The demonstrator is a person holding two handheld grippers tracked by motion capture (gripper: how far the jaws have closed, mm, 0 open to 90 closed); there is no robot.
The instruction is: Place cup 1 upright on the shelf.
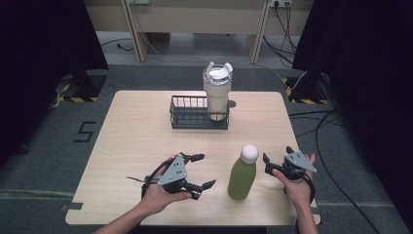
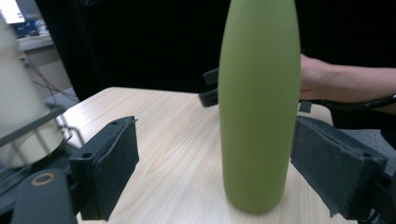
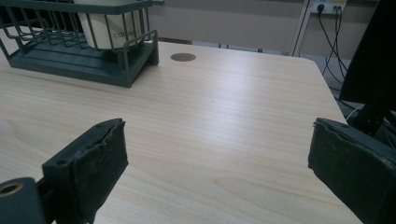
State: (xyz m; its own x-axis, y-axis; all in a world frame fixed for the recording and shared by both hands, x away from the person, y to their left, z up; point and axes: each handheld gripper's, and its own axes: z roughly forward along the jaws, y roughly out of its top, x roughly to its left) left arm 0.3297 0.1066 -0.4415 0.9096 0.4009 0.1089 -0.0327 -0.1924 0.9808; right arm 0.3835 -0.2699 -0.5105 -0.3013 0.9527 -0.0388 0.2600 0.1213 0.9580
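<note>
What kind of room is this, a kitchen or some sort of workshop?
Probably a lab or recording studio, not a kitchen: black curtains flank one small wooden table, cables trail over grey carpet, and hazard tape marks the floor.

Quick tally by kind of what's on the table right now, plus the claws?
Bottles: 1, the green bottle, standing upright.
Tumblers: 1, the cream tumbler, standing in the rack.
Racks: 1, the dark wire rack.
Claws: 2, the left claw and right claw, both open.
Total: 5.
</note>
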